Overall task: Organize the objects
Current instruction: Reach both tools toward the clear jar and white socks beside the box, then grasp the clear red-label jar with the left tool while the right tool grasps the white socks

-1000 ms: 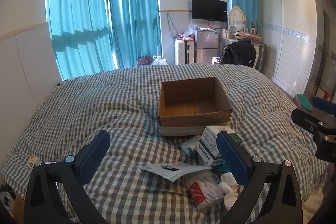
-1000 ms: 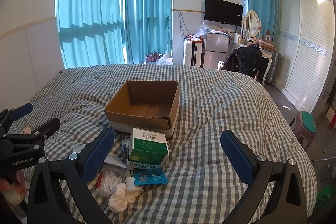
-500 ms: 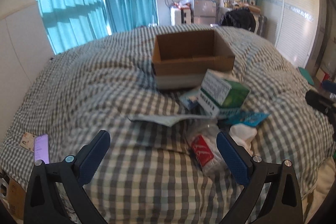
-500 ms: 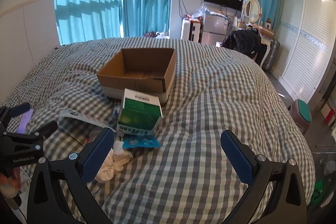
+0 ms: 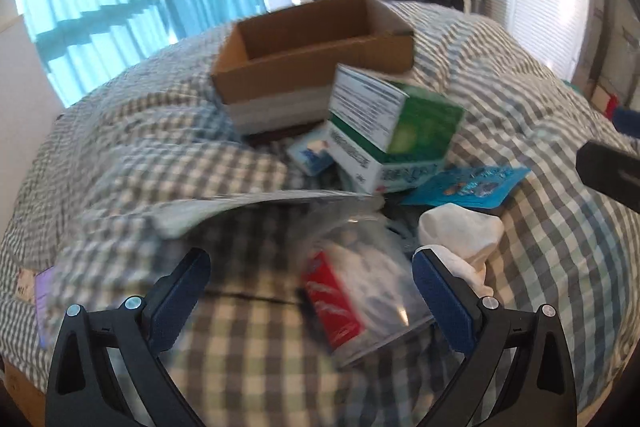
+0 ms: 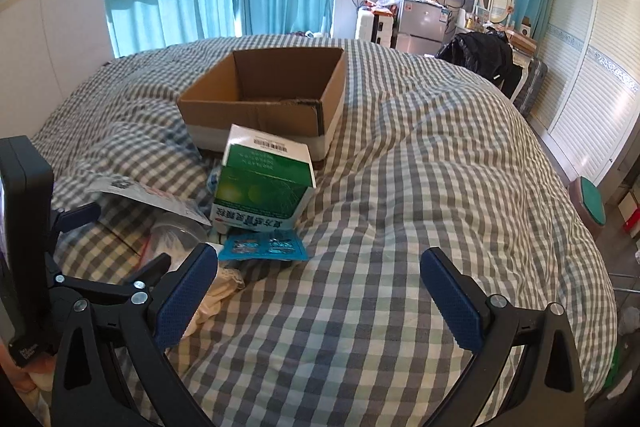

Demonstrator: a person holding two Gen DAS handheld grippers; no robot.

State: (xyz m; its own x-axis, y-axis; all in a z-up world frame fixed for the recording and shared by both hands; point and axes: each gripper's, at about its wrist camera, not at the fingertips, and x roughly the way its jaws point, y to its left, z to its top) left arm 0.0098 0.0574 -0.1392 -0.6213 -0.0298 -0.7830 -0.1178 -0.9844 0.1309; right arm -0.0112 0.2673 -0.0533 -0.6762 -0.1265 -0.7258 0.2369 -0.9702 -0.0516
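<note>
The left gripper (image 5: 306, 277), jaws apart and empty, sits nearest the clear plastic bag with a red label (image 5: 352, 291), lying lower centre between its fingers.

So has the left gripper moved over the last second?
Yes. The left gripper has dropped forward toward the pile: the cardboard box now looms larger and higher in its view, and the clear bag sits between its open fingers.
</note>
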